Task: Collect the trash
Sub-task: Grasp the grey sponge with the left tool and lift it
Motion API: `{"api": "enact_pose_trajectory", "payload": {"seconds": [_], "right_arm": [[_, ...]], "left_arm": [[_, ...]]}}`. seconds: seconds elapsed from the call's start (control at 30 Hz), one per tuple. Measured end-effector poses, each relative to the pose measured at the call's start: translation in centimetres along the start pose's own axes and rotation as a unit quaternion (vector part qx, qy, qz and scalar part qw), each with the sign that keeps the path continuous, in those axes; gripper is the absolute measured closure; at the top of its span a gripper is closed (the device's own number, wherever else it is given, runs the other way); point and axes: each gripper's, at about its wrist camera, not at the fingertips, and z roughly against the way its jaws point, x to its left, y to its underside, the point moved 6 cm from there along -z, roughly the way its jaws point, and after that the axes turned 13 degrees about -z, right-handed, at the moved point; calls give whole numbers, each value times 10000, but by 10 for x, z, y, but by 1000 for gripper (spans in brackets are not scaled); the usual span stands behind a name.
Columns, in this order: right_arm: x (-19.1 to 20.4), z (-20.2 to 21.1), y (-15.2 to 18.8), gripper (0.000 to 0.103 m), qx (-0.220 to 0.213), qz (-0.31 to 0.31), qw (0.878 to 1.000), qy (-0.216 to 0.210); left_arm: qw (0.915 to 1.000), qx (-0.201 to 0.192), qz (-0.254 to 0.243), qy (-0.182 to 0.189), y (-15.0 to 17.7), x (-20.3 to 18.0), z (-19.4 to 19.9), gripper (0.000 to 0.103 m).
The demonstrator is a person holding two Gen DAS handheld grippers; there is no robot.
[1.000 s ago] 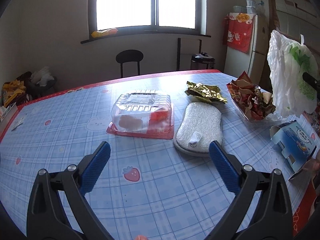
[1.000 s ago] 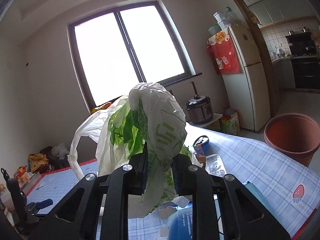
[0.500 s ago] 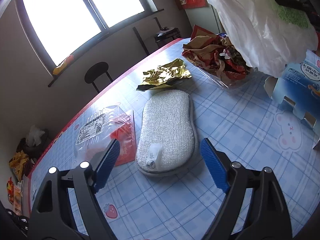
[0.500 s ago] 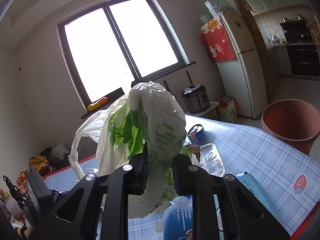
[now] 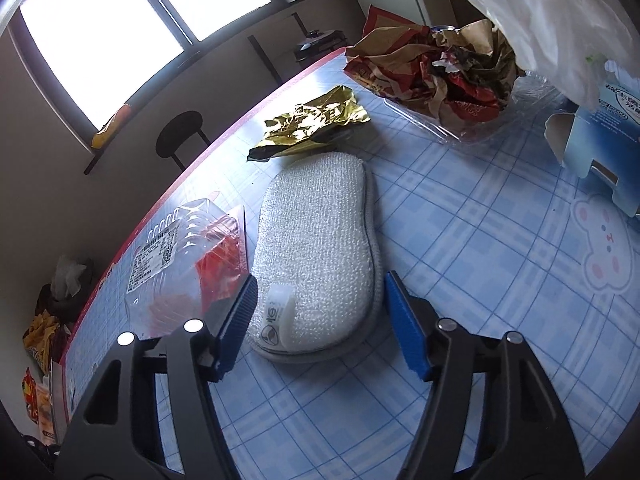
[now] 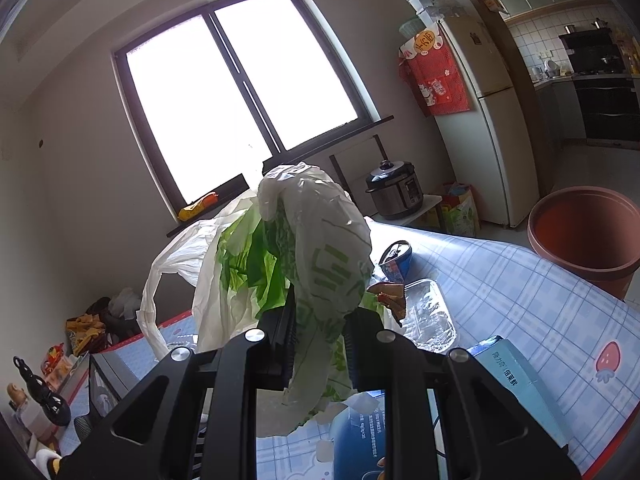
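Observation:
A white, oblong scrubbing sponge (image 5: 320, 240) lies on the blue checked table (image 5: 480, 288). My left gripper (image 5: 320, 284) points down at its near end, one blue pad on each side of it. The jaws are closing and the pads stand just off the sponge's edges. In the right wrist view my right gripper (image 6: 320, 320) is shut on a white and green plastic bag (image 6: 316, 248), which hangs open to the left. The same bag (image 5: 540, 12) shows at the top right of the left wrist view.
A gold foil wrapper (image 5: 312, 124) lies beyond the sponge. Crumpled red-brown paper (image 5: 440, 68) fills a clear tray. A clear box on a red base (image 5: 188, 256) sits left, a blue carton (image 5: 600, 140) right. A blue can (image 6: 396, 260) and a terracotta pot (image 6: 584, 236) stand farther off.
My left gripper swung right and down onto the sponge, rolled, and its jaws narrowed around it. The right gripper kept hold of the bag and stayed about where it was.

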Motion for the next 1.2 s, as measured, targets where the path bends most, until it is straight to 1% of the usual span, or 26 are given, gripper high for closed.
{"api": "enact_pose_trajectory", "payload": {"seconds": [0.07,0.17,0.27,0.33,0.4,0.43,0.47,0.5,0.53,0.57,0.63,0.67,0.7,0.73,0.77,0.9,1.03,1.1,1.2], "right_arm": [[-1,-1,0,83,39,-19,10000,0],[-1,-2,0,83,62,-38,10000,-8],[-1,-2,0,83,49,-31,10000,-12],[-1,-2,0,83,53,-39,10000,-16],[-1,-2,0,83,55,-45,10000,-19],[-1,-2,0,83,50,-47,10000,-20],[-1,-2,0,83,53,-47,10000,-21],[-1,-2,0,83,56,-48,10000,-24],[-1,-2,0,83,59,-47,10000,-23],[-1,-2,0,83,60,-47,10000,-27],[-1,-2,0,83,56,-44,10000,-21],[-1,-2,0,83,57,-45,10000,-19],[-1,-2,0,83,63,-51,10000,-28],[0,-2,0,83,71,-51,10000,-33],[0,-2,1,83,77,-53,9999,-35],[-2,-3,0,83,95,-81,9999,-26],[-2,-4,0,83,106,-106,9999,-32],[-2,-4,0,83,114,-90,9999,-47],[-1,-4,1,83,117,-103,9999,-49]], "left_arm": [[9998,29,-206,-7,-3,-5,-1,58],[9993,68,-363,-48,-6,-9,-2,61],[9995,6,-302,76,-7,-6,-2,64],[9996,-136,-140,197,-7,-2,3,66],[9976,-342,244,544,-8,6,12,67],[9947,-412,522,789,-8,11,17,67],[9902,-489,811,1023,-8,17,23,67],[9841,-604,1095,1265,-7,22,30,67],[9756,-783,1355,1543,-7,27,38,68],[9655,-954,1600,1817,-6,30,47,71],[9419,-1089,2159,2331,1,37,56,72],[9318,-1106,2385,2504,5,40,57,72],[9246,-1105,2543,2611,9,41,56,71],[9185,-1139,2677,2678,13,43,56,71],[9159,-1161,2752,2682,16,45,56,71],[9180,-1095,2927,2442,19,55,57,74],[9254,-982,2898,2238,23,59,53,77],[9271,-912,2892,2202,26,59,49,77],[9290,-918,2839,2188,28,56,47,77]]}}
